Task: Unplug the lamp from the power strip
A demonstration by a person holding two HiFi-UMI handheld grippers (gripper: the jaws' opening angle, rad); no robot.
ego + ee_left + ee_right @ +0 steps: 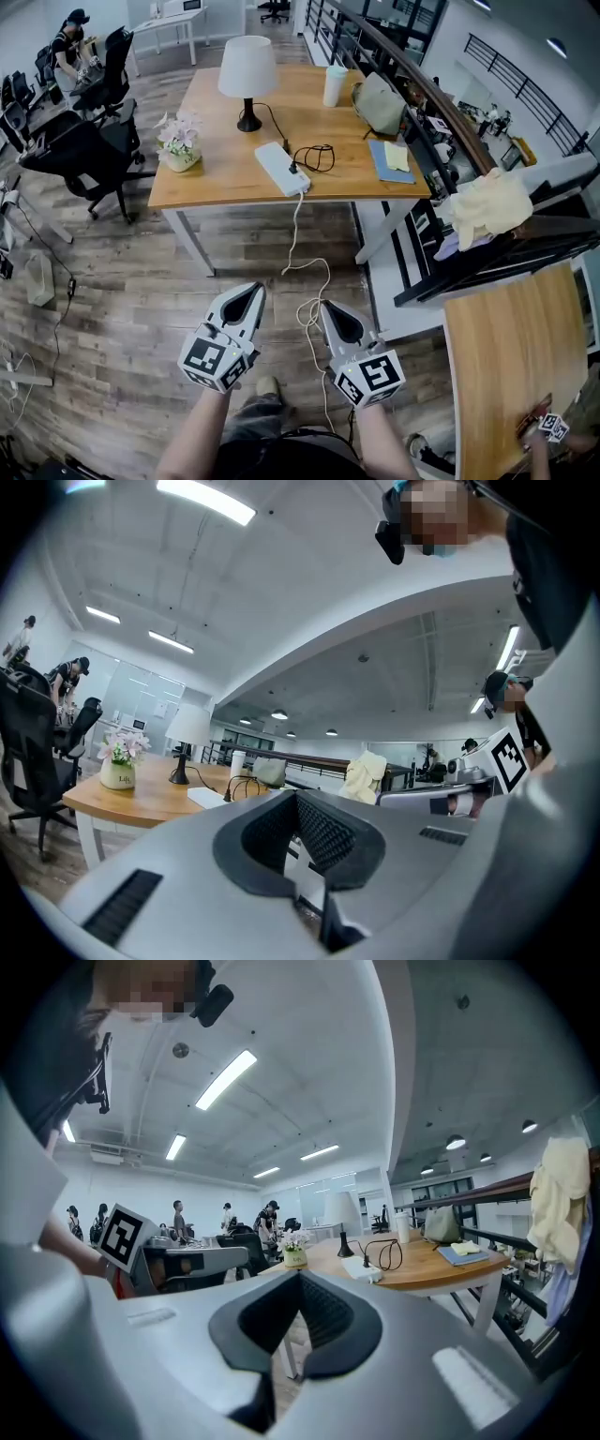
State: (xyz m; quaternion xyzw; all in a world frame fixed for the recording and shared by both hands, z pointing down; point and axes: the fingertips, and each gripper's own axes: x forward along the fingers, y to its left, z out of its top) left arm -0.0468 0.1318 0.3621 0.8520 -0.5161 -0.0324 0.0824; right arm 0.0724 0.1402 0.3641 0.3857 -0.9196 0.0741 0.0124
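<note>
the person stands on the wood floor (122, 309), well apart from the wooden table (211, 186), with both tongs held out low and level toward it. the left gripper (251, 292) has its jaws pressed together with nothing between them, and the right gripper (333, 314) is closed and empty too. on the table the lamp (247, 80) stands upright under its white shade, and its black cord (314, 157) loops beside the white power strip (281, 168) near the front edge, where a dark plug (292, 169) sits in the strip. the strip's white cable (298, 234) hangs off the table and trails across the floor toward the person. a pot of flowers (179, 142) sits at the table's left, a white cup (334, 85), a grey bag (379, 103) and a blue notebook (389, 161) at its right.
</note>
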